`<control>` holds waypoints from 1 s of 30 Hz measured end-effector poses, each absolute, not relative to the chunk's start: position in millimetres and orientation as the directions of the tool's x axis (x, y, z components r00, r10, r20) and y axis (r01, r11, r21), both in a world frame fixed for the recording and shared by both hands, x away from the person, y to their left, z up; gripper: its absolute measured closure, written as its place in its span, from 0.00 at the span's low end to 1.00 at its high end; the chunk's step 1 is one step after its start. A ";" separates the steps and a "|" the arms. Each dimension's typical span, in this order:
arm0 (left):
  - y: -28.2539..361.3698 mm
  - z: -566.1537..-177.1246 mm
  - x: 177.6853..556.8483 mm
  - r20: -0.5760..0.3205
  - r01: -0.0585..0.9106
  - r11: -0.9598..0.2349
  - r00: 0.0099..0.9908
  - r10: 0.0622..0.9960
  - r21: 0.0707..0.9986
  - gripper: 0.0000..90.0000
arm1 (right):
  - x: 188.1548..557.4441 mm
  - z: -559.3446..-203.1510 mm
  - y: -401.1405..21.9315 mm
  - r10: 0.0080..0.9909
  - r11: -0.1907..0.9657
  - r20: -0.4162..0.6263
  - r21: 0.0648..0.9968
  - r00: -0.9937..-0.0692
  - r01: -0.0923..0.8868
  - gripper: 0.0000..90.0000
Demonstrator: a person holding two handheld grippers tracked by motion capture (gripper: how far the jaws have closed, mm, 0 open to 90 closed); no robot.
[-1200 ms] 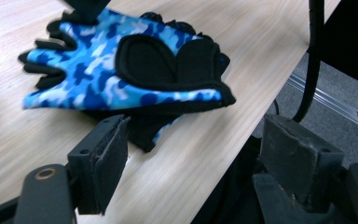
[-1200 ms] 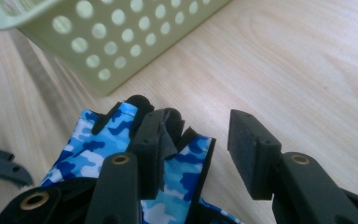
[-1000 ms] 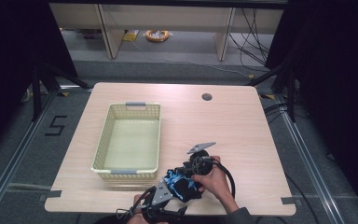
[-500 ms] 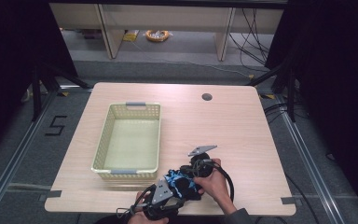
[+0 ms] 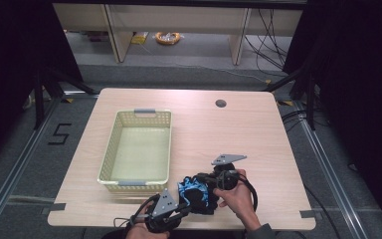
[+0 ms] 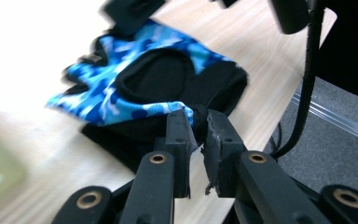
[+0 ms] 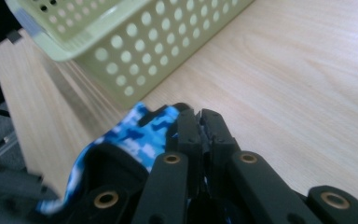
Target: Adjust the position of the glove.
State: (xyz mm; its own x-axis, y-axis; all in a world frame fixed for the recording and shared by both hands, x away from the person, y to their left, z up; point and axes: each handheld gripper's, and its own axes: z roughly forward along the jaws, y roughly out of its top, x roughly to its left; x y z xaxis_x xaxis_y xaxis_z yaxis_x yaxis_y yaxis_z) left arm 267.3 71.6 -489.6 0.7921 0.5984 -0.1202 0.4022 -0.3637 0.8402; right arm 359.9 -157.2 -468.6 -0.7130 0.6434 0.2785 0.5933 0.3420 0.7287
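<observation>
A blue camouflage and black fingerless glove [image 5: 191,191] lies near the table's front edge, just right of the basket's near corner. My left gripper [image 5: 183,208] comes in from the lower left. Its jaws have just been closing and now pinch the glove's near edge [image 6: 154,79], with fabric between the pads of the left gripper [image 6: 197,119]. My right gripper [image 5: 201,181] reaches in from the right, held by a hand. In the right gripper view the gripper [image 7: 199,114] is shut on the glove's blue edge [image 7: 135,135].
A pale yellow-green perforated basket [image 5: 110,149] stands on the left half of the wooden table, close to the glove, and its wall [image 7: 135,51] shows in the right gripper view. A round cable hole [image 5: 221,103] sits at the far right. Black cables trail from both grippers.
Both grippers have closed on the glove and risen slightly. The glove's edges are now lifted between them.
</observation>
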 end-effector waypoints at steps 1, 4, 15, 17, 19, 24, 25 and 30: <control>74.7 -488.3 269.0 -0.109 0.394 -0.372 0.795 0.597 0.840 0.89 | 355.5 -464.2 -161.2 0.651 0.327 0.272 0.742 -0.708 0.585 0.97; 84.7 -486.3 274.4 -0.107 0.396 -0.373 0.792 0.601 0.839 0.90 | 342.8 -457.5 -165.5 0.654 0.292 0.292 0.754 -0.698 0.589 0.97; 89.3 -477.9 300.0 -0.044 0.368 -0.400 0.779 0.626 0.839 0.92 | 302.4 -451.9 -172.5 0.650 0.232 0.304 0.794 -0.697 0.562 0.97; 86.5 -476.8 303.2 -0.031 0.365 -0.416 0.781 0.623 0.833 0.92 | 295.4 -453.7 -174.0 0.658 0.232 0.296 0.795 -0.692 0.561 0.98; 83.5 -477.9 305.8 -0.025 0.367 -0.426 0.780 0.625 0.827 0.92 | 289.8 -456.8 -173.8 0.666 0.234 0.295 0.790 -0.685 0.567 0.97; 79.9 -483.9 310.7 0.014 0.344 -0.472 0.797 0.604 0.812 0.92 | 281.0 -467.0 -171.8 0.676 0.222 0.302 0.787 -0.672 0.576 0.97; 78.8 -485.0 311.0 0.019 0.346 -0.474 0.792 0.610 0.810 0.92 | 280.0 -467.5 -171.7 0.673 0.224 0.313 0.778 -0.670 0.588 0.97; 77.0 -493.2 312.2 0.056 0.330 -0.510 0.797 0.602 0.794 0.92 | 278.0 -479.2 -165.5 0.684 0.261 0.292 0.758 -0.669 0.598 0.96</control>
